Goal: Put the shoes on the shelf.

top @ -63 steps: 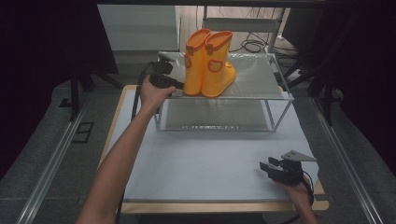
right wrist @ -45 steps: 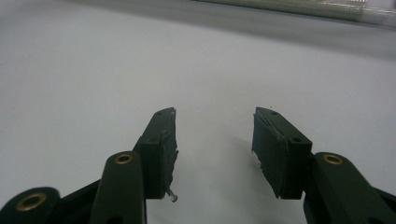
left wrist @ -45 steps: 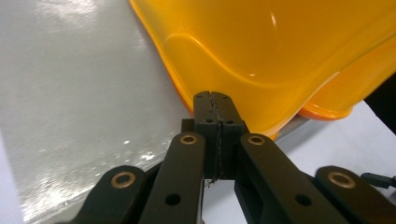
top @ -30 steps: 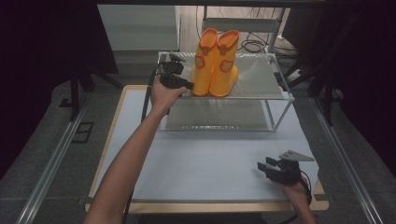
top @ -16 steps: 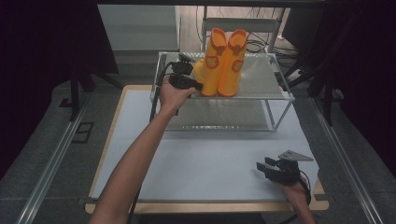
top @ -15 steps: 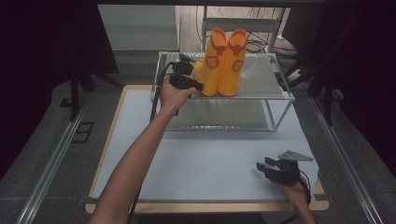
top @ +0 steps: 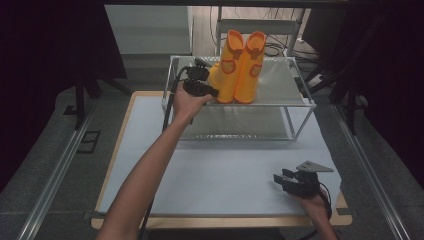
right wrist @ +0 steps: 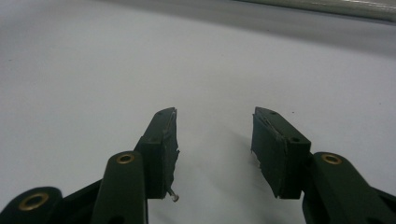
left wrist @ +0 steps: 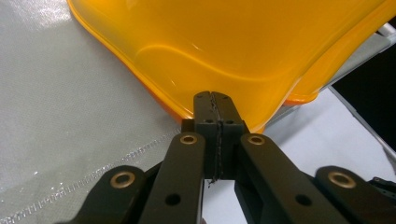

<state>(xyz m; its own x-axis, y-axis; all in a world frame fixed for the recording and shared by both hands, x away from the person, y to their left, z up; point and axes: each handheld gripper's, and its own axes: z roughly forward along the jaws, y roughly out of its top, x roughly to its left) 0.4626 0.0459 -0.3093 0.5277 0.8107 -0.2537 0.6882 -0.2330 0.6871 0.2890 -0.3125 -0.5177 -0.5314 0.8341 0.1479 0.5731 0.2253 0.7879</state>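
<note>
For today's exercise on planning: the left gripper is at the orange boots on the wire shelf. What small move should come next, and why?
Probably a further gentle nudge of the orange boots toward the shelf's middle: the left gripper, jaws shut with nothing between them, touches the near boot's sole edge, which sits close to the shelf's front rim.

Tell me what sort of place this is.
Probably a lab or recording workspace, not a home: a white-topped table between floor rails, a wire rack holding orange boots, cables on the floor behind, and dark surroundings.

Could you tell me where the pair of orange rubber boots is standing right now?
In the high view, the orange rubber boots stand upright on the top tier of the wire shelf rack, left of its centre, with the left gripper at their left side.
</note>
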